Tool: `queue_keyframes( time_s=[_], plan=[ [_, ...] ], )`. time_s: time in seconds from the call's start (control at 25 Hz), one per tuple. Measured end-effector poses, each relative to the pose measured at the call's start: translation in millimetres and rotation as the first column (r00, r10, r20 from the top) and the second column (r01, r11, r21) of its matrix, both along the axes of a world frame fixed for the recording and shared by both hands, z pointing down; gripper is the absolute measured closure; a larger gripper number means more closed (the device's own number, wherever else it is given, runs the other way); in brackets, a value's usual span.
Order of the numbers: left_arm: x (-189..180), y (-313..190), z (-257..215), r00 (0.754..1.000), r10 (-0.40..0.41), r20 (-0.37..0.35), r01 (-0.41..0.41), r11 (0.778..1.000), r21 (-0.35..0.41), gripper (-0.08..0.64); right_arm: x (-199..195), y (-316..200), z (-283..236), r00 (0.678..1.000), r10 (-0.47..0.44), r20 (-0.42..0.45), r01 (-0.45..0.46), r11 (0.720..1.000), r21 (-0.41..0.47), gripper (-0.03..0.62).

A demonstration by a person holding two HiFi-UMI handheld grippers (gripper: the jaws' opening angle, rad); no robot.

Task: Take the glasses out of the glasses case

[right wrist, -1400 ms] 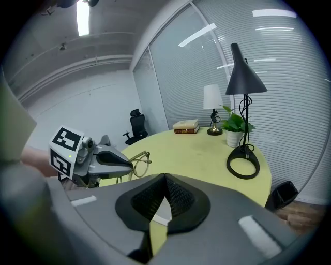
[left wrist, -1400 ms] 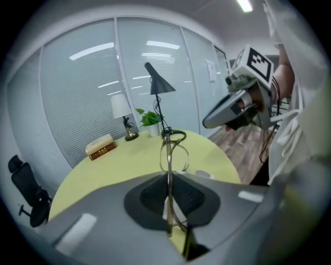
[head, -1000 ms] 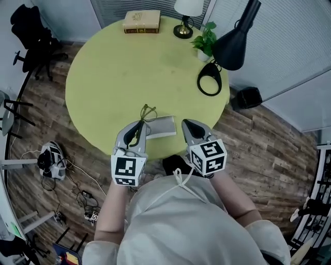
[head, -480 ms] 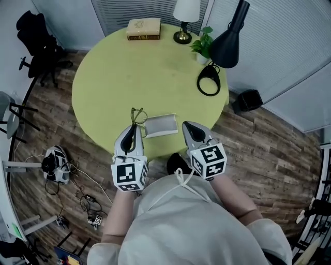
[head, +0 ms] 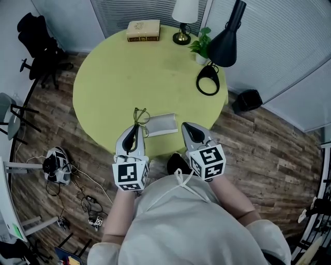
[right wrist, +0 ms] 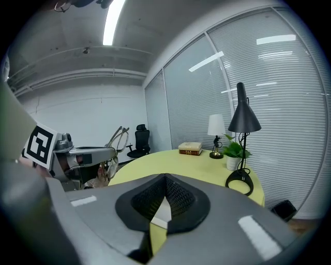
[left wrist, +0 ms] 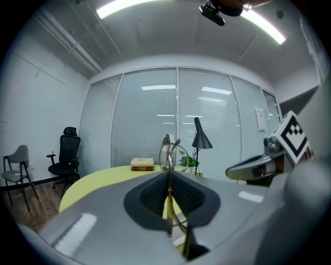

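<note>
Round yellow table [head: 119, 77]: book [head: 143, 30], table lamp [head: 185, 10], potted plant [head: 202, 44] far; black desk lamp [head: 225, 47] right; glasses case [head: 161, 124] near.

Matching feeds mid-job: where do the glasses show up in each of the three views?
Head view: glasses at the left gripper's tip, just left of the case.
Left gripper view: glasses dead centre, clamped upright between the jaws.
Right gripper view: glasses left of centre, sticking up from the left gripper.
Shared landmark: the book on the table's far side.
</note>
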State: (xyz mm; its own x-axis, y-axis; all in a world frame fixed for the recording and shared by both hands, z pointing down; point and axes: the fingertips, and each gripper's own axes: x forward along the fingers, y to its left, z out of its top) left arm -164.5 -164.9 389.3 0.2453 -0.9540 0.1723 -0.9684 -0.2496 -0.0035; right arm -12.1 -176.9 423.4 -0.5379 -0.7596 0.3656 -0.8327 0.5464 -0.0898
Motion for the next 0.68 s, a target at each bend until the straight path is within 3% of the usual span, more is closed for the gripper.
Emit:
queue_keyframes(
  time_s=[0.68],
  plan=[
    [5.3, -7.1, 8.1, 0.999, -0.005, -0.038, 0.005, 1.000, -0.020, 0.546, 2.9, -10.5, -5.2, 0.999, 0.036, 0.004, -0.036, 0.999, 0.014, 0.592]
  ],
)
